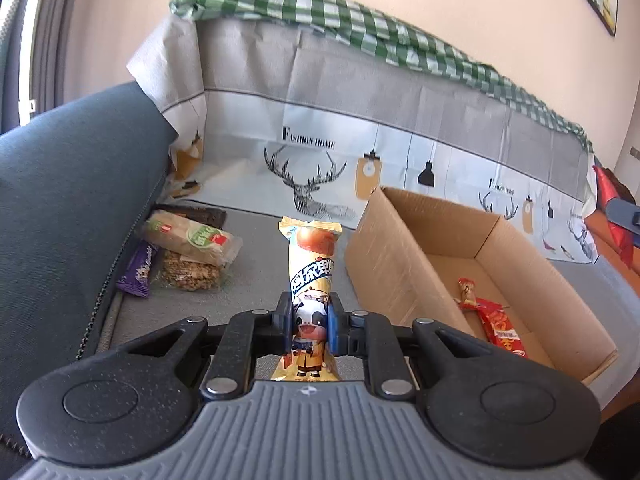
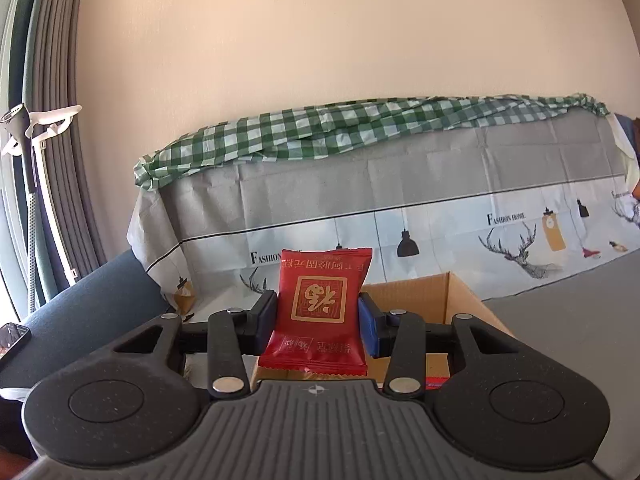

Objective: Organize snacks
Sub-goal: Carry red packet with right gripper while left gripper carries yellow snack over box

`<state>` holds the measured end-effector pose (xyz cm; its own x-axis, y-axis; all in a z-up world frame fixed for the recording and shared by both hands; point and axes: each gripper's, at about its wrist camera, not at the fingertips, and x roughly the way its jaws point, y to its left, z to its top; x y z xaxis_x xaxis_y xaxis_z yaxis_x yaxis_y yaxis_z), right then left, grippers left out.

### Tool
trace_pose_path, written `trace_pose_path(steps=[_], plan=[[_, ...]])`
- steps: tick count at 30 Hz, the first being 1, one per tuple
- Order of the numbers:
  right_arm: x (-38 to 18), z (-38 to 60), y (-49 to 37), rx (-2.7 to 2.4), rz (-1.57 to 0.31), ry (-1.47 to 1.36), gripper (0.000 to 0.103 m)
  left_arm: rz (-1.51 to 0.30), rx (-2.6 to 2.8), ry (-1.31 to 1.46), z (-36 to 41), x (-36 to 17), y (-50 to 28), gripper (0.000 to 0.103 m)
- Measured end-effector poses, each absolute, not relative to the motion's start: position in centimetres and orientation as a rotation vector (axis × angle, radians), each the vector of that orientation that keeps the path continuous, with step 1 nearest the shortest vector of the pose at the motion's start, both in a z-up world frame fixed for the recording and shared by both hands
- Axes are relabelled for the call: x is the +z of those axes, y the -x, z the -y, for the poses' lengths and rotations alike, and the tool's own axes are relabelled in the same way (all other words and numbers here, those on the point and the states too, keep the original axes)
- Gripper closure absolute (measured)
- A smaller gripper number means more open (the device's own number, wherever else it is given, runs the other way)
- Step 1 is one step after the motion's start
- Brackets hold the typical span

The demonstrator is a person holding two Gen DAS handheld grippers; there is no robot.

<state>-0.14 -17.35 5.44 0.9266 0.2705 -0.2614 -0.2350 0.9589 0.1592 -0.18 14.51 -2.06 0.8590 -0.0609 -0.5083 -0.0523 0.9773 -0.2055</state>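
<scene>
The left gripper (image 1: 311, 322) is clamped narrow on a long yellow snack stick (image 1: 311, 280) with a cartoon cow on its wrapper; the blue pads pinch it low on its length, so most of the packet stands out beyond the fingertips. It looks light and fairly stiff along its length, but the film wrapper is probably slick, and a grip this far from the middle could let the free end swing. A hold nearer the middle would likely steady it.

The right gripper (image 2: 318, 318) holds a red square packet (image 2: 320, 308) at a moderate width, pads pressing on its two side edges. The pouch looks puffy and soft, light, and likely to crumple or slip if squeezed harder; its sealed seams are the firmer places to take.

To the right of the left gripper sits the open cardboard box (image 1: 404, 240), with red-wrapped snacks (image 1: 496, 324) on its floor. To the left, against the dark cushion (image 1: 68, 184), lies a small pile: a green-labelled bar (image 1: 188, 236), a grain bar (image 1: 191, 276) and a purple packet (image 1: 138, 274).

In the right wrist view the box lies just behind and below the packet, mostly hidden by the gripper body, so its contents cannot be read there. The print on the wrappers is too small to make out, and whatever lies beneath the pile is covered.
</scene>
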Motion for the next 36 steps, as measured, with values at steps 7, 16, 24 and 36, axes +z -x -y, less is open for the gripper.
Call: trace_pose_path(steps=[7, 16, 24, 36], plan=[[2.7, 20.4, -0.7, 0.274, -0.34, -0.158, 0.058, -0.517, 0.019, 0.146, -12.8, -1.2, 2.2, 0.085], [1.4, 22.7, -2.7, 0.315, -0.363, -0.243, 0.058, -0.525, -0.017, 0.126, -11.9, -1.5, 2.1, 0.086], [1.0, 22.7, -3.8, 0.374, -0.368, -0.239, 0.058, -0.541, -0.02, 0.109, -11.5, -1.6, 1.5, 0.086], [0.7, 23.4, -4.4, 0.383, -0.367, -0.266, 0.058, -0.58, -0.012, 0.062, -10.4, -2.3, 0.2, 0.086]])
